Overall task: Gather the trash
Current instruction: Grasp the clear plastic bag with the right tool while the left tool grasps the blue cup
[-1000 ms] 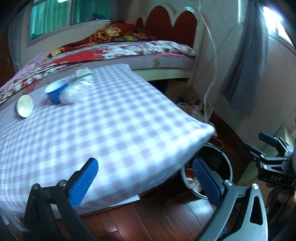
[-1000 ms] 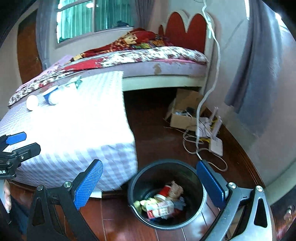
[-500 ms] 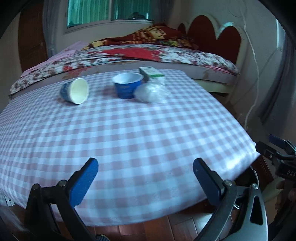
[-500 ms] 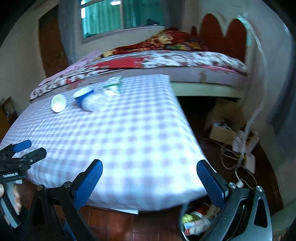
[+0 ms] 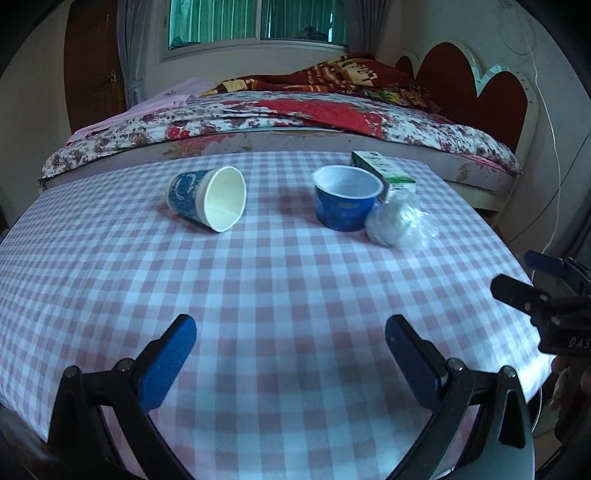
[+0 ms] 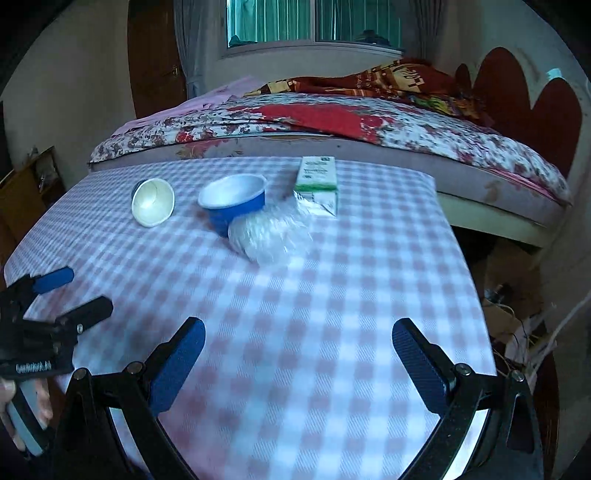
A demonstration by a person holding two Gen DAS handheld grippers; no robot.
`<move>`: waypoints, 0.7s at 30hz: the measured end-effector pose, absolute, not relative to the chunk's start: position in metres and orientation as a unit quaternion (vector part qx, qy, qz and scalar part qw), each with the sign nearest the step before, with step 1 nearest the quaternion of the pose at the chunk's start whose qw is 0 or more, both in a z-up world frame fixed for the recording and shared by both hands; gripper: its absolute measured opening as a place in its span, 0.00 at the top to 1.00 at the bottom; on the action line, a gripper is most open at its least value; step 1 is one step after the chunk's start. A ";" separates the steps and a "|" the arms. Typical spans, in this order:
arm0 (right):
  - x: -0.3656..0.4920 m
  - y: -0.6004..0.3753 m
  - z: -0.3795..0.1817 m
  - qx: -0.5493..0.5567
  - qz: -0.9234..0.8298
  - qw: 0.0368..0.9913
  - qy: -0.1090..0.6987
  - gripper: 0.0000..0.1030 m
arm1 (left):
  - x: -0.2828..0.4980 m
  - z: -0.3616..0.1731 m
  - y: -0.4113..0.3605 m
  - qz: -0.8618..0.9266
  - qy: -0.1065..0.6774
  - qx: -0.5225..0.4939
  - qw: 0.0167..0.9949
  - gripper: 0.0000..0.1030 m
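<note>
Both grippers' fingers (image 5: 168, 360) (image 6: 417, 360) spread wide, empty.

Four pieces of trash lie on the pink-and-white checked tablecloth (image 5: 280, 295): one blue paper cup with a white inside (image 5: 207, 203) tipped on its side, one upright blue plastic tub with a white rim (image 5: 347, 202), one crumpled clear plastic bag (image 5: 400, 223) and one white-and-green cardboard carton (image 6: 317, 184) lying flat. That makes two cup-shaped containers, one bag and one box. Two black grippers with blue finger pads are in view, the left gripper (image 5: 290, 343) and the right gripper (image 6: 297, 345), each with two fingers spread wide. One bed with a floral cover (image 5: 295, 118) stands behind the table, under one green-curtained window (image 5: 255, 18)
</note>
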State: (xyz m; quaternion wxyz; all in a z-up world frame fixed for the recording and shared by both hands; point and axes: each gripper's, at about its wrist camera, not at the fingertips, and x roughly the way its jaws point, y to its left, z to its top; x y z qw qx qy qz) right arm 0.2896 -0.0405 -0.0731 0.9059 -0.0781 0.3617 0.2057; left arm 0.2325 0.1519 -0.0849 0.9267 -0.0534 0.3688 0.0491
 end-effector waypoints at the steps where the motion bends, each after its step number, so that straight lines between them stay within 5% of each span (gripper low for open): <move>1: 0.297 -0.036 -0.074 -0.078 0.199 0.908 0.360 0.01 | 0.237 -0.085 0.155 0.050 0.367 -0.056 0.927 0.01; 17: 0.388 0.034 -0.109 -0.113 0.231 0.877 0.407 0.02 | 0.292 -0.098 0.179 0.057 0.381 -0.067 0.920 0.01; 18: 0.389 0.033 -0.110 -0.110 0.232 0.876 0.408 0.06 | 0.293 -0.099 0.178 0.057 0.382 -0.067 0.920 0.01; 20: 0.389 0.027 -0.112 -0.097 0.239 0.875 0.410 0.44 | 0.296 -0.100 0.174 0.054 0.383 -0.067 0.920 0.01; 21: 0.389 0.022 -0.112 -0.093 0.238 0.875 0.410 0.45 | 0.297 -0.100 0.173 0.053 0.384 -0.067 0.920 0.01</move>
